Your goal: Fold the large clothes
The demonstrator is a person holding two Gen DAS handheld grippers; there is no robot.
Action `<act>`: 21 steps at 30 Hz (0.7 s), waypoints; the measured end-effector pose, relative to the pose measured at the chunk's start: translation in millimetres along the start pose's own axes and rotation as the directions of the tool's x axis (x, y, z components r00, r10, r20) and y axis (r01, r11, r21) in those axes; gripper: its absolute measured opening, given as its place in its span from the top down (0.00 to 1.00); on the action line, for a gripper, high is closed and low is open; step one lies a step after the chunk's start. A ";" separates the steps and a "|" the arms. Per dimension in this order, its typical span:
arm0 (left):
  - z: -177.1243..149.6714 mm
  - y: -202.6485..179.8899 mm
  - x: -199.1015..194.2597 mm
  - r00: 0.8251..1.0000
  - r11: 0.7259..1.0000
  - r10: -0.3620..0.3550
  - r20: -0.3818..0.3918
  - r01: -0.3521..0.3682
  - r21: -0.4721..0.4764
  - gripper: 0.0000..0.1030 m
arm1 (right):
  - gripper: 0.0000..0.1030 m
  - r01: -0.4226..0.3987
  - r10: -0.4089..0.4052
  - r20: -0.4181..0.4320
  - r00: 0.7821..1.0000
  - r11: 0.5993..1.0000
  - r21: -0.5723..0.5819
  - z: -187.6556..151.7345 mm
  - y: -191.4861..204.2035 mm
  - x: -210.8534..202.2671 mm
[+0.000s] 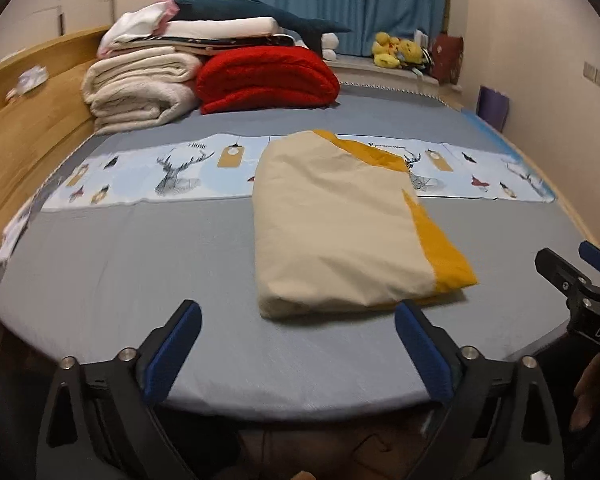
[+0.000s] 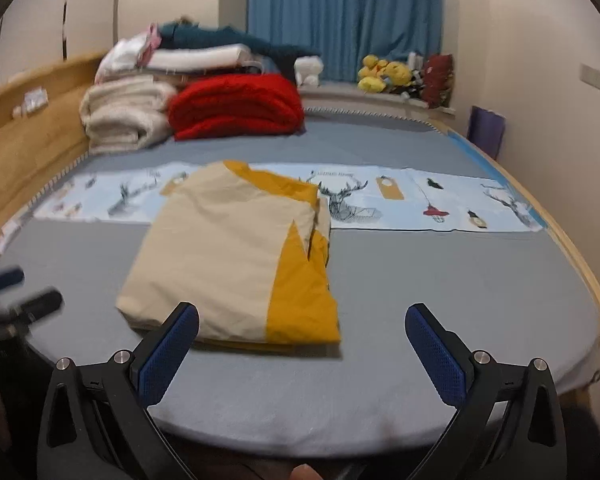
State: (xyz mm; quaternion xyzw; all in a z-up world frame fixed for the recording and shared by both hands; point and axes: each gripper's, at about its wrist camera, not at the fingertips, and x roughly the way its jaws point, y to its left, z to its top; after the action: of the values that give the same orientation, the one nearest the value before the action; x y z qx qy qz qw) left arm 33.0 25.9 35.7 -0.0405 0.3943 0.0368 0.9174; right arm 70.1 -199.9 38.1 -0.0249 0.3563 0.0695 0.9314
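Red blanket [image 1: 268, 80] beside cream blankets [image 1: 140, 92]

"DAS" on right gripper [image 1: 597, 334]; rest unreadable.

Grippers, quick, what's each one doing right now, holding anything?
Left gripper: open, holding nothing.
Right gripper: open, holding nothing.
The folded cream and yellow cloth lies free on the bed.

Folded garment [image 2: 228, 256] on bed [image 2: 419, 280] — edges slightly blurred.
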 end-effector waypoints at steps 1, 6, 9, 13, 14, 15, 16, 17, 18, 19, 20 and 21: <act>-5.5 -1.2 -1.8 1.000 1.000 -0.004 -0.001 0.004 -0.011 0.06 | 0.00 0.009 -0.009 0.008 1.000 1.000 0.006 -3.1 0.6 -7.2; -21.2 -23.7 3.1 0.999 0.999 -0.027 -0.018 0.028 0.028 0.06 | 0.00 0.007 -0.007 -0.020 1.000 1.000 -0.019 -16.6 13.9 -9.6; -16.4 -21.0 7.7 1.000 1.000 -0.020 0.001 0.020 0.006 0.06 | 0.00 0.002 -0.003 -0.029 1.000 0.999 -0.038 -20.6 18.9 -3.2; -16.6 -16.4 14.7 1.000 1.000 -0.011 -0.021 0.010 -0.021 0.06 | 0.00 -0.009 0.008 -0.038 0.999 0.999 -0.047 -21.4 24.0 6.5; -16.8 -15.6 15.6 1.000 1.000 -0.012 -0.025 0.011 -0.028 0.06 | 0.00 -0.010 0.008 -0.036 0.999 0.999 -0.054 -21.4 26.1 7.5; -16.7 -14.1 16.4 1.000 0.999 -0.012 -0.026 0.011 -0.032 0.06 | 0.00 -0.010 0.008 -0.033 0.999 0.998 -0.059 -21.2 27.9 8.8; -16.8 -13.5 16.8 1.000 0.999 -0.009 -0.025 0.008 -0.035 0.06 | 0.00 -0.008 0.006 -0.029 1.000 0.998 -0.065 -21.6 30.4 9.1; -16.8 -12.9 17.2 1.000 0.999 -0.003 -0.025 0.002 -0.037 0.06 | 0.00 -0.005 0.003 -0.028 1.000 0.998 -0.068 -21.2 30.9 10.6; -16.7 -12.4 17.4 1.000 0.999 0.000 -0.023 -0.001 -0.039 0.06 | 0.00 -0.002 0.001 -0.027 1.000 0.998 -0.068 -21.4 32.2 11.7; -16.6 -11.8 17.3 1.000 0.999 0.004 -0.019 -0.004 -0.039 0.06 | 0.00 -0.003 0.001 -0.028 1.000 0.998 -0.067 -21.4 33.0 13.2; -16.4 -11.7 17.6 1.000 0.999 0.007 -0.016 -0.008 -0.038 0.06 | 0.00 -0.005 0.003 -0.027 1.000 0.998 -0.067 -21.1 33.2 12.9; -16.1 -11.5 17.7 1.000 0.999 0.010 -0.014 -0.010 -0.037 0.06 | 0.00 -0.004 0.003 -0.027 1.000 0.998 -0.067 -21.2 34.2 13.6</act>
State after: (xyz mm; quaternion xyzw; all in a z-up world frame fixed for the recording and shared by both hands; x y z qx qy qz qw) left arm 34.7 13.4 12.3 -0.0556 0.4000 0.0484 0.9135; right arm 61.1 -166.5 13.3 -0.0565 0.3662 0.0827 0.9251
